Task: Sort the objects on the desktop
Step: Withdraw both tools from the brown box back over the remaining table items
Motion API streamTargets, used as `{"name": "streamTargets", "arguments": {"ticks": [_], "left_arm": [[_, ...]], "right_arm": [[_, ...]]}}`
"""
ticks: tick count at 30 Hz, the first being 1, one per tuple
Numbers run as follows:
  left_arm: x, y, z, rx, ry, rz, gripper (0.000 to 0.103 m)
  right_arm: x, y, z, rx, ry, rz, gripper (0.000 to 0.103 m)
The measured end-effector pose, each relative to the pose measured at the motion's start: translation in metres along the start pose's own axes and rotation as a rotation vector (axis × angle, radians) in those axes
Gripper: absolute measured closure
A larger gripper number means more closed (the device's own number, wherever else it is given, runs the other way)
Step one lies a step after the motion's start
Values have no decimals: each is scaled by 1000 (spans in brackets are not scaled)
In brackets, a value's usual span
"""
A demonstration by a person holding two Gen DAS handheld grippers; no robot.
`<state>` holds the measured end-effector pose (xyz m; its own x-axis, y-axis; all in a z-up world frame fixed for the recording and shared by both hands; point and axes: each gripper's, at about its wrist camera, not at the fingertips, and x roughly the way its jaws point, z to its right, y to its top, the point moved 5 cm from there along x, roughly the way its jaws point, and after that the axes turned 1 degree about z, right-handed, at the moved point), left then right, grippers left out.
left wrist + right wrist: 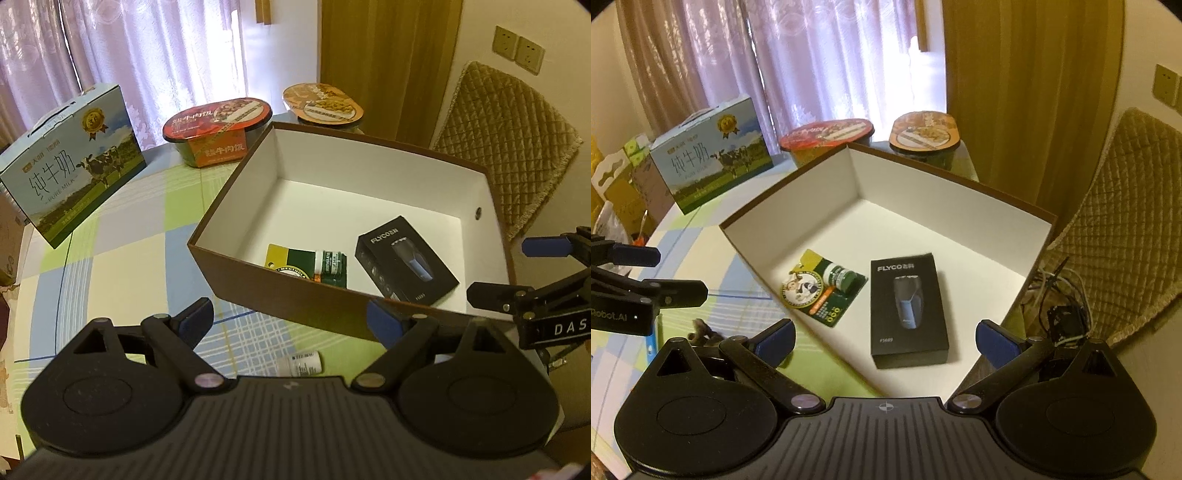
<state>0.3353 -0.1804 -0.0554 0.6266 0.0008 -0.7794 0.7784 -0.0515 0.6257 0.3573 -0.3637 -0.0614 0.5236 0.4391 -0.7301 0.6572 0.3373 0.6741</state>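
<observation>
**Small bottle lies just below the left tongs**

Left wrist view: the left tongs (290, 325) gape empty; a small white bottle (304, 363) lies crosswise on the desk (110, 258), directly beneath them, outside the box (280, 295).

Right wrist view: the right tongs (884, 341) gape empty above the box's shaver carton (909, 310), farther from the bottle.

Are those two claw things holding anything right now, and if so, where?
Nothing is held. The left gripper and the right gripper both stand open and empty above the table, near the brown box.

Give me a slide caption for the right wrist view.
Open right gripper above brown box holding black shaver box and green carded balm.
</observation>
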Motion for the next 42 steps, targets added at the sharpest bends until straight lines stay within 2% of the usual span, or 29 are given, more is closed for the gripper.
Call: {"name": "streamTargets", "arguments": {"ticks": [12, 19, 23, 33, 42], "left_arm": [[-53, -24, -24, 34, -36, 52, 15], [-77, -45, -44, 39, -45, 62, 14], [-87, -56, -55, 33, -44, 69, 11], [-101, -90, -84, 9, -13, 42, 11], [-108, -130, -109, -11, 3, -11, 11]], "right_arm": [[-33, -17, -29, 61, -50, 36, 2], [-47, -26, -49, 71, -43, 52, 2], [-51, -33, -59, 76, -32, 47, 2], [-47, -58, -87, 41, 8, 12, 2], [-37, -80, -114, -6, 114, -34, 2]]}}
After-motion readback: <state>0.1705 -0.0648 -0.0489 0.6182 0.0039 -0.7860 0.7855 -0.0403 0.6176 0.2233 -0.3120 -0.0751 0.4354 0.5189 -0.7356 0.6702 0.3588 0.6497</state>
